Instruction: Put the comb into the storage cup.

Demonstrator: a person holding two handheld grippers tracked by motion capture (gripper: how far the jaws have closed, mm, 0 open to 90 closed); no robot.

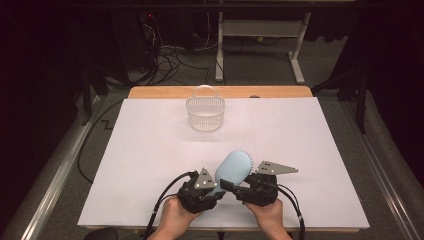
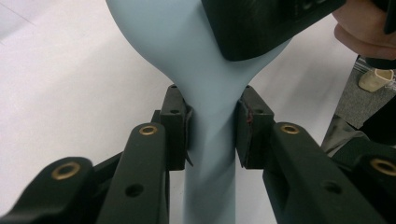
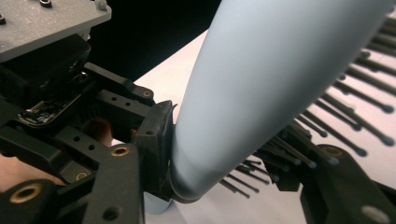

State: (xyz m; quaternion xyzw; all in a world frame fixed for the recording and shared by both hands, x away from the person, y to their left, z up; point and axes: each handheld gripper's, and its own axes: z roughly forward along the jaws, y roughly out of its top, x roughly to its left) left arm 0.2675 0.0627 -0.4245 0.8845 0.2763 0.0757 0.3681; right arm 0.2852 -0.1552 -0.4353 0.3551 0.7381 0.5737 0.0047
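Observation:
A light blue hairbrush (image 1: 235,167) is held low over the white table sheet (image 1: 150,150) near its front edge, head pointing away and to the right. My left gripper (image 1: 216,192) is shut on its handle; in the left gripper view both pads of the left gripper (image 2: 210,126) press the neck of the hairbrush (image 2: 201,56). My right gripper (image 1: 226,185) comes in from the right. In the right gripper view, one pad of the right gripper (image 3: 222,163) lies on the smooth back of the hairbrush (image 3: 280,70) and the other is against the bristles (image 3: 345,126).
A white plastic basket (image 1: 205,114) with a handle stands at the far middle of the table, well apart from the grippers. A wooden edge (image 1: 150,92) runs along the back. Cables and table legs lie on the floor beyond.

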